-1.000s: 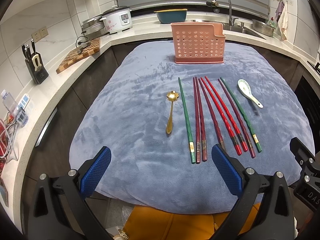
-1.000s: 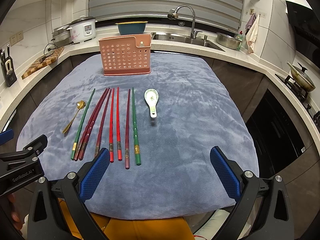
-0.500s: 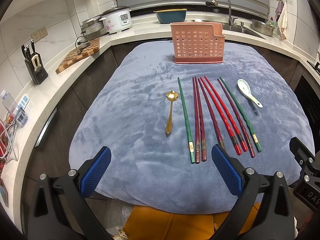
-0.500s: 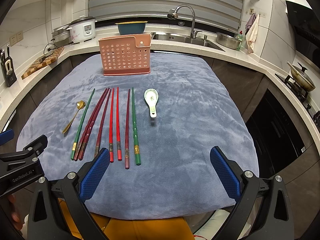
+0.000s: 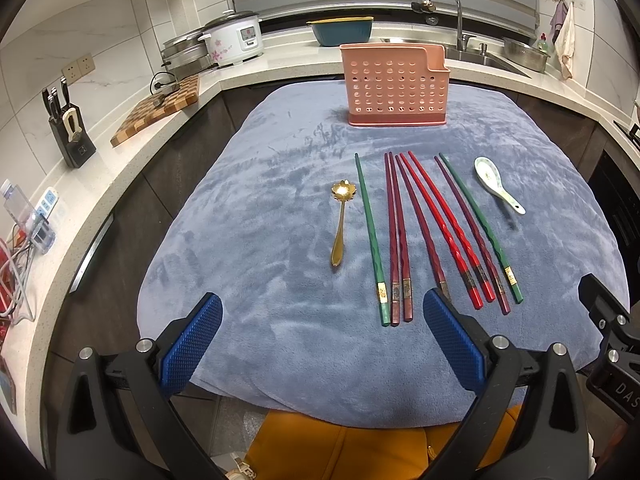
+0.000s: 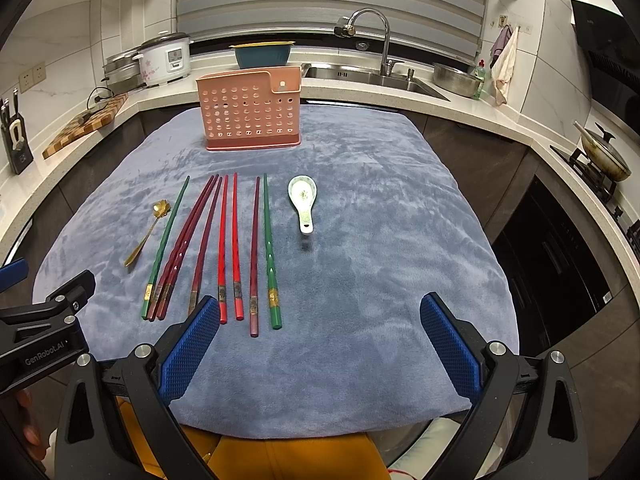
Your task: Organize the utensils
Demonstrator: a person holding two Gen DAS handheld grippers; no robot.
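Observation:
A pink perforated utensil holder point(image 5: 396, 88) point(image 6: 250, 110) stands upright at the far end of a blue cloth point(image 5: 260, 220) point(image 6: 380, 220). Several chopsticks lie side by side in the middle: green point(image 5: 371, 236) point(image 6: 270, 248), dark red point(image 5: 396, 232) point(image 6: 184, 240) and bright red point(image 5: 448, 224) point(image 6: 236, 244). A gold spoon point(image 5: 341, 220) point(image 6: 148, 232) lies left of them, a white ceramic spoon point(image 5: 496, 184) point(image 6: 304, 200) right. My left gripper point(image 5: 322, 344) and right gripper point(image 6: 320, 346) are both open and empty, above the cloth's near edge.
A counter surrounds the table with a knife block point(image 5: 68, 128), cutting board point(image 5: 160, 108), rice cooker point(image 5: 236, 40), blue bowl point(image 6: 262, 54), sink with faucet point(image 6: 376, 44) and a pan on the stove point(image 6: 604, 152). The other gripper shows at each view's edge point(image 5: 612, 340) point(image 6: 40, 328).

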